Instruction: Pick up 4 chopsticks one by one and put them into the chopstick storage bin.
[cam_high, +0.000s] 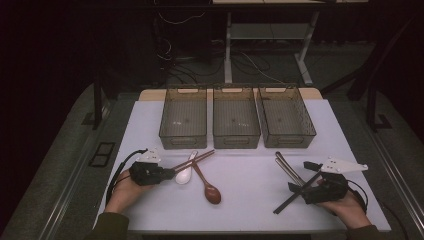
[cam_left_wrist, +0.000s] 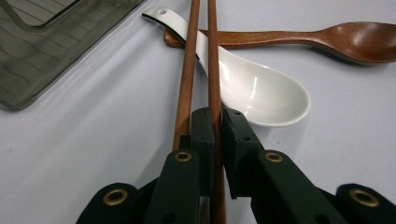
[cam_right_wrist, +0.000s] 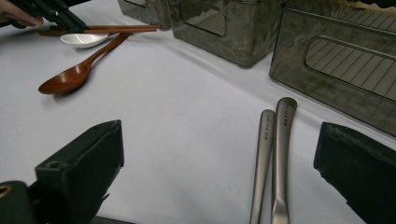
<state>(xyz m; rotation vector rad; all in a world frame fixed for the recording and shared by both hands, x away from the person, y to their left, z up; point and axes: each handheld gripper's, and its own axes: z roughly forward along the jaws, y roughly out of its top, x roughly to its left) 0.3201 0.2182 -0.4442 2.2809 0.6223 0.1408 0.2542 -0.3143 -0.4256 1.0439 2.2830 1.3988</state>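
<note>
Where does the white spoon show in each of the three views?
High view: white spoon left of centre, beside the left gripper.
Left gripper view: centre right, under the wooden chopsticks.
Right gripper view: far upper left.
Shared landmark: brown wooden spoon lying alongside it.

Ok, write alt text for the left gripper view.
The left gripper, jaws closed, clamps one of two brown wooden chopsticks that lie over a white ceramic soup spoon on a pale table. A brown wooden spoon lies behind; a smoky clear plastic bin sits upper left.

Reddish-brown chopsticks (cam_left_wrist: 212, 56), white ceramic spoon (cam_left_wrist: 261, 91), brown wooden spoon (cam_left_wrist: 355, 39), silver utensil handles (cam_right_wrist: 275, 158), smoky grey bins (cam_high: 236, 120), black left claw (cam_left_wrist: 217, 135)
</note>
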